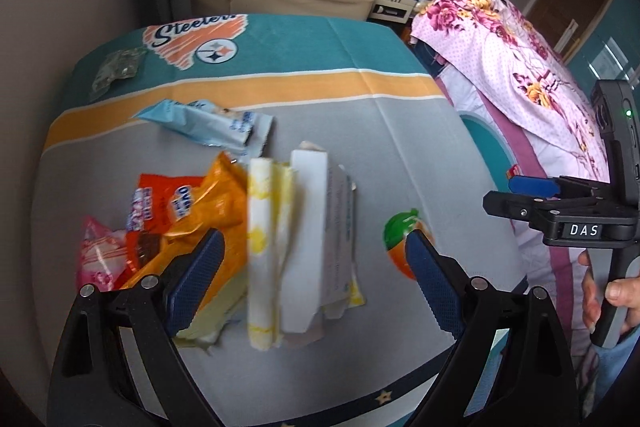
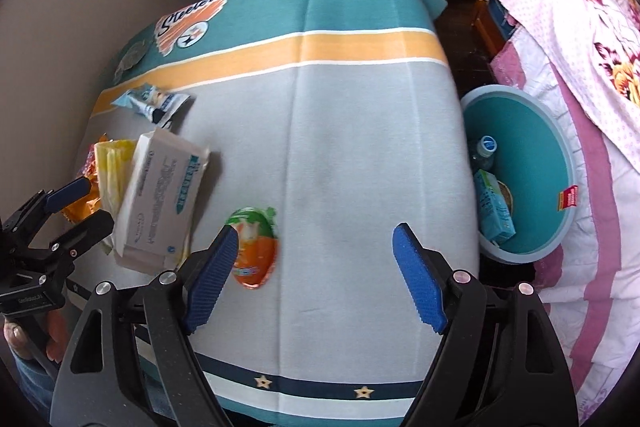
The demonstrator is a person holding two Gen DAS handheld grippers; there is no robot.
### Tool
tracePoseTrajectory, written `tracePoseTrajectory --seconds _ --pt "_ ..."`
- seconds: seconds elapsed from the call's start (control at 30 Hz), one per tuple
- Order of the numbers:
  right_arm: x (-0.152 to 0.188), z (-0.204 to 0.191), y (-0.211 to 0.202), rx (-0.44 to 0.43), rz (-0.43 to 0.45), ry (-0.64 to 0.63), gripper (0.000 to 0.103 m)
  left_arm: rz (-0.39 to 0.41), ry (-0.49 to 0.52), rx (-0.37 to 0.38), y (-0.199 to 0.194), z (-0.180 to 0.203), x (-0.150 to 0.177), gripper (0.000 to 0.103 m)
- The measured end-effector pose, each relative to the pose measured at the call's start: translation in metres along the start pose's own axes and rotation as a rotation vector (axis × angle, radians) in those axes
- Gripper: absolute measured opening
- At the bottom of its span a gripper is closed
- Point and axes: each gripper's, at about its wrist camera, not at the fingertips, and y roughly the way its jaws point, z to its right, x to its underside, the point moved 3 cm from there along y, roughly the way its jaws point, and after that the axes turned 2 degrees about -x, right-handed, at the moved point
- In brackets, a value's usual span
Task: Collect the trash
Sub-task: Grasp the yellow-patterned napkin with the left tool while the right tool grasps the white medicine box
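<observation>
- Now, left wrist view: left tool (image 1: 312, 263) wide open, empty, above wrapper pile (image 1: 240, 227) on counter (image 1: 400, 147); orange-green sachet (image 1: 402, 243) by its right finger.
- Right wrist view: right tool (image 2: 314, 261) open, nothing btwn fingers, over counter; sachet (image 2: 254, 251) just beside left finger. Bin (image 2: 532, 155) at counter's right edge w/ bottle (image 2: 484, 149) & carton (image 2: 494, 211) inside.

Wrappers and a wipes pack (image 2: 160, 203) heaped flat on table, teal bin (image 2: 532, 131) beside, holding carton.
</observation>
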Motion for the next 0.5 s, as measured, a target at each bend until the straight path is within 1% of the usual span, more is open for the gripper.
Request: tracePoseTrajectory --seconds 0.13,0.2,0.37,0.5 --pt "-0.004 -0.039 0.016 -0.034 -0.035 -0.047 0.076 0.007 -0.034 -0.012 -0.006 -0.032 0.011 0.091" --pt "-0.008 -0.056 0.024 -0.052 -0.051 -0.063 0.076 0.012 -0.047 -0.014 -0.007 -0.042 0.012 0.087" --pt "-0.018 -0.09 0.045 -0.114 -0.106 -0.07 0.076 0.018 -0.069 -0.025 -0.003 -0.063 0.013 0.087" --pt "-0.026 -0.108 0.064 -0.112 -0.137 -0.085 0.076 0.009 -0.088 -0.034 0.004 -0.076 0.015 0.087"
